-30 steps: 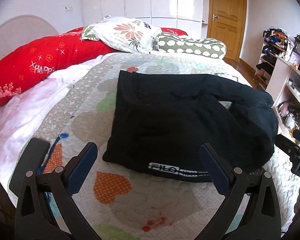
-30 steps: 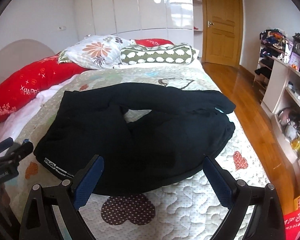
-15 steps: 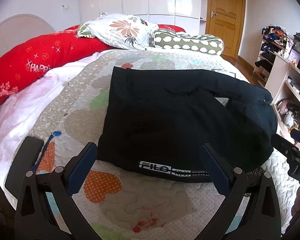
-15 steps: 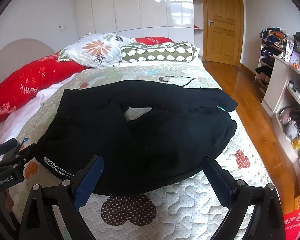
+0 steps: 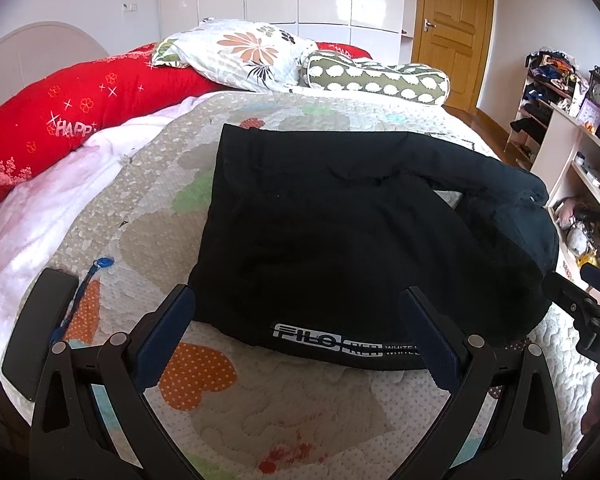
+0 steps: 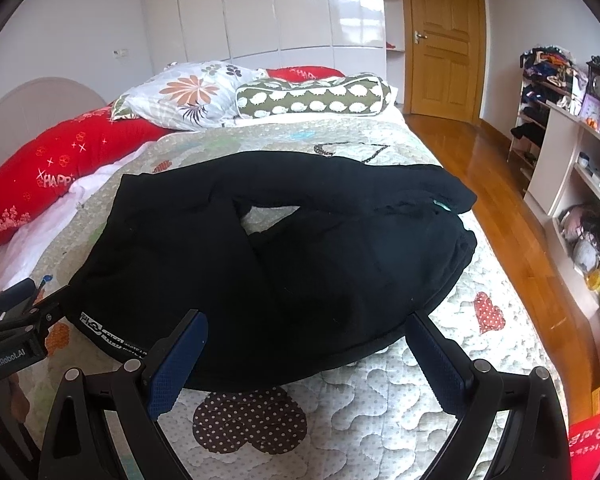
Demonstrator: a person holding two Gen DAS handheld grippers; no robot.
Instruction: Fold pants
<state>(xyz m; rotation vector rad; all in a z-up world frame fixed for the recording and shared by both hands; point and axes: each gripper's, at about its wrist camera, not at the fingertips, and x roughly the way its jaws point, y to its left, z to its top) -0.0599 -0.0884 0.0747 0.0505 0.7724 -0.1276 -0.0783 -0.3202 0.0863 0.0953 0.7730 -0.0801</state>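
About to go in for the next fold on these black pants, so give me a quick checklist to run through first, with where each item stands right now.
1. Left gripper open: ok, fingers spread wide, nothing held.
2. Right gripper open: ok, fingers spread, nothing held.
3. Pants within reach: ok, the near edge lies just past both grippers.
4. Pants flat: not ok, the legs bunch at the right end with a gap showing quilt.
5. Waistband visible for the left grasp: ok, the printed band faces the left gripper.
6. Nearby clutter: not ok, a dark phone-like object lies left of the left gripper.
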